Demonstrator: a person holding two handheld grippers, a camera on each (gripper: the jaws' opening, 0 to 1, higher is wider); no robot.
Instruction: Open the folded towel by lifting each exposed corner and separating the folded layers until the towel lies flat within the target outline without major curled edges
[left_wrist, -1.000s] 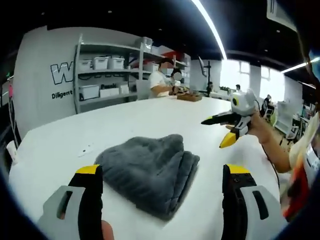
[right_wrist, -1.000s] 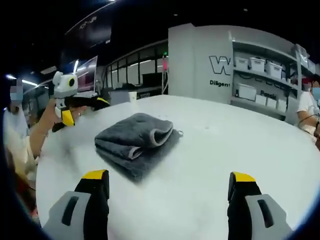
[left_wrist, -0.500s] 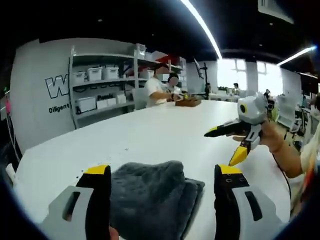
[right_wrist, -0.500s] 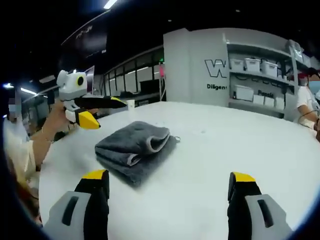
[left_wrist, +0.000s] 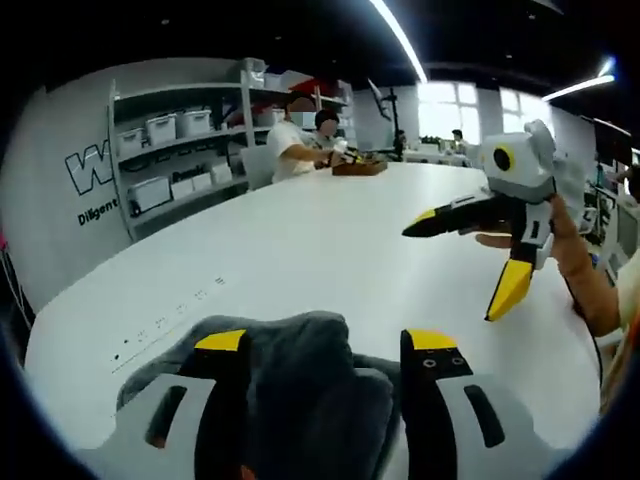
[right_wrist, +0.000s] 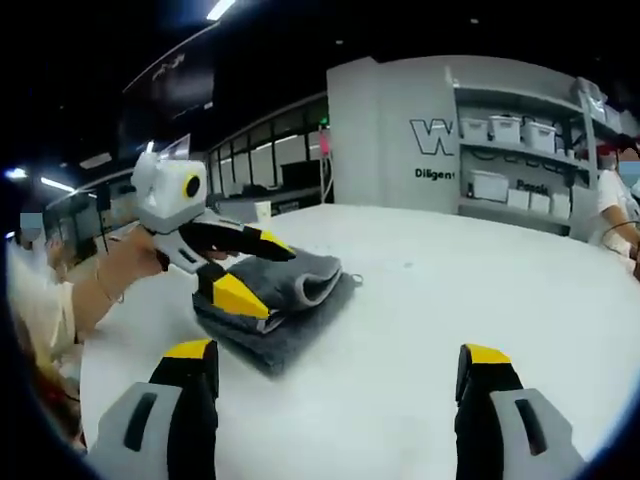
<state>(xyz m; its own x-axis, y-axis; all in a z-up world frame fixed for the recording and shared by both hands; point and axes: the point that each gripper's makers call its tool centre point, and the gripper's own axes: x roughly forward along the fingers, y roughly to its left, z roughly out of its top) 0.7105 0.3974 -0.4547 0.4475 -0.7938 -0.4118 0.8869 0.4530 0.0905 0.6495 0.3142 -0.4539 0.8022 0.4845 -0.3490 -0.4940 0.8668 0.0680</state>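
Over the last second the left gripper (right_wrist: 240, 270) has closed in on the folded grey towel (right_wrist: 290, 295): in the right gripper view it has moved from hovering off to the far side of the towel to hanging directly over its folded stack, jaws spread with the lower yellow tip just above the top layer. In the left gripper view the towel (left_wrist: 320, 380) has slid from ahead of the jaws to between them, so the gripper now straddles the fold but has not yet bitten. I judge this as the approach to the first corner lift, with the unfolding itself not begun. The right gripper (left_wrist: 475, 240) hangs in the air beyond and to the right of the left one, well apart from the towel, jaws spread and holding nothing. The right gripper view shows the towel's curled open edge and small hanging loop facing it on the white table (right_wrist: 420, 330); the left gripper view shows none of that edge, only the rounded back of the fold.
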